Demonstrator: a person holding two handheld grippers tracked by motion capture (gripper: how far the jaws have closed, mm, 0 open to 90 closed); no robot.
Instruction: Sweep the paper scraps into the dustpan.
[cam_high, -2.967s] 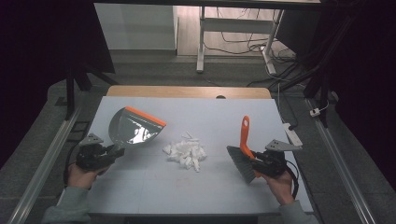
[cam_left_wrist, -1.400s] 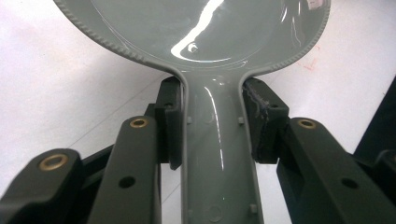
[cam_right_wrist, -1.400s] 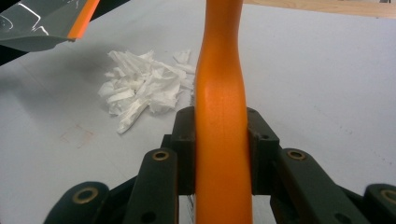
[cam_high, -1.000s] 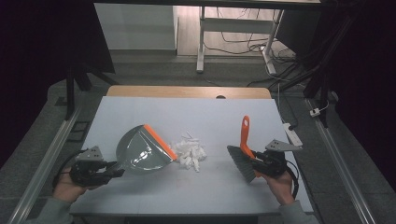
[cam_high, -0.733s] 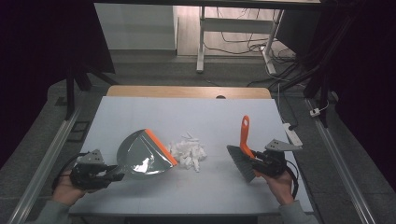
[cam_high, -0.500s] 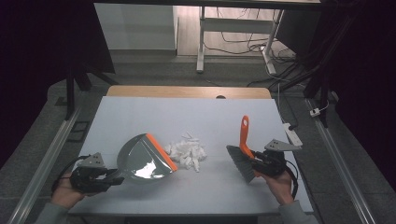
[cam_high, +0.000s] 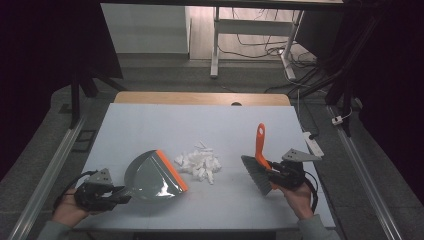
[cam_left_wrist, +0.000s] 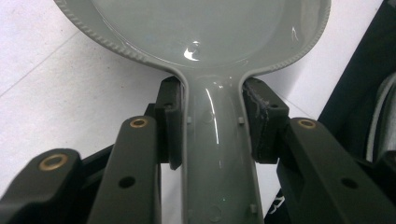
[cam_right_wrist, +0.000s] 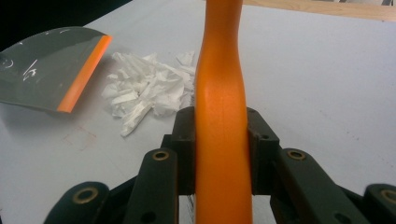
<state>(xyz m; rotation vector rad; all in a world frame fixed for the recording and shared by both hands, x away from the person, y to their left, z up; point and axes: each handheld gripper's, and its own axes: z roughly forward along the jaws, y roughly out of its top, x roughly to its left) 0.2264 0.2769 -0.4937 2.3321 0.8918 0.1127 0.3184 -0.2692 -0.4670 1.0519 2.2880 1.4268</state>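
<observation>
left tool (cam_high: 120, 192) clamped on dustpan (cam_high: 152, 175) | right tool (cam_high: 270, 172) clamped on brush (cam_high: 258, 162)

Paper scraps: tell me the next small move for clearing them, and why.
Probably sweep the brush leftward into the paper scraps. The dustpan, held by the left claw, already has its orange lip beside the pile, and the brush bristles wait on the opposite side.

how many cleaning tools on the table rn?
2. The grey plastic dustpan with an orange lip lies left of the white paper scraps, and the orange-handled brush with grey bristles is to their right. Nothing looks hidden.
</observation>
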